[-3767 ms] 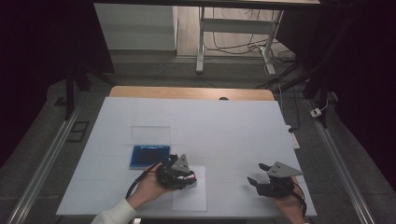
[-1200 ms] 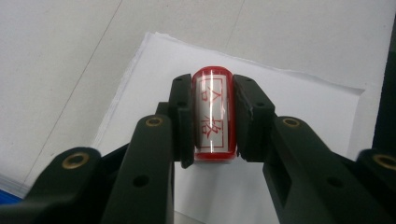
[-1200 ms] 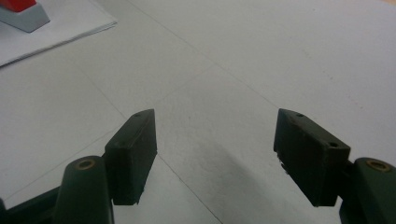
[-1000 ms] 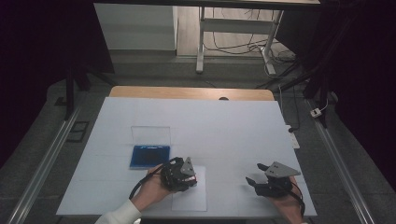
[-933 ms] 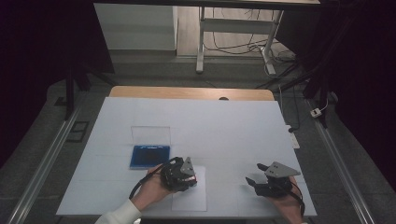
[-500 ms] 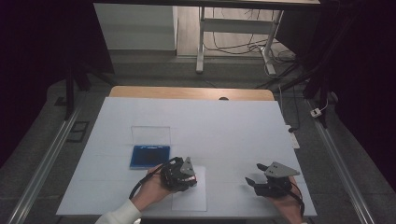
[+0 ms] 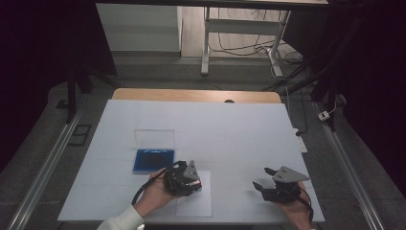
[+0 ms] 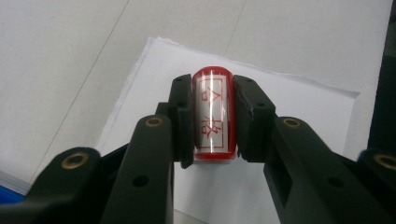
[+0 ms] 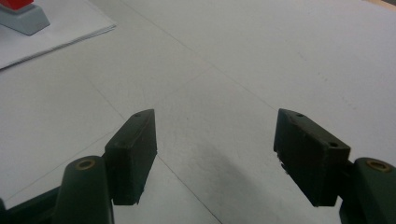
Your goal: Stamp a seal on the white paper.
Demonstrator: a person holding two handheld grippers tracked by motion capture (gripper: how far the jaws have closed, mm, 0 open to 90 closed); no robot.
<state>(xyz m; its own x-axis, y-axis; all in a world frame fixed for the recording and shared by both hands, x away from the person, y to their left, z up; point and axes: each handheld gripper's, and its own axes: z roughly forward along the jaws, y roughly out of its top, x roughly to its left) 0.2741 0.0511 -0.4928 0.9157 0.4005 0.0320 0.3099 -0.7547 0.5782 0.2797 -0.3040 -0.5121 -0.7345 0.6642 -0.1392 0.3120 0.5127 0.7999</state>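
One red stamp (image 8: 213, 114) clamped in left tongs (image 8: 213, 121); right tongs (image 9: 215, 158) apart; one paper sheet (image 8: 289, 116).

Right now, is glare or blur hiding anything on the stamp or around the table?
Left gripper view: a glare streak runs down the stamp, though its red characters read; near gripper arms are soft. Right gripper view: the gripper casts a faint shadow on the table. High view: table lit, surroundings nearly black.

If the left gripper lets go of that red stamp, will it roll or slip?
The stamp looks rounded and glossy, so it would probably roll on the paper sheet. Its smooth shell may slip, though the left gripper clamps it squarely. It seems stiff and light.
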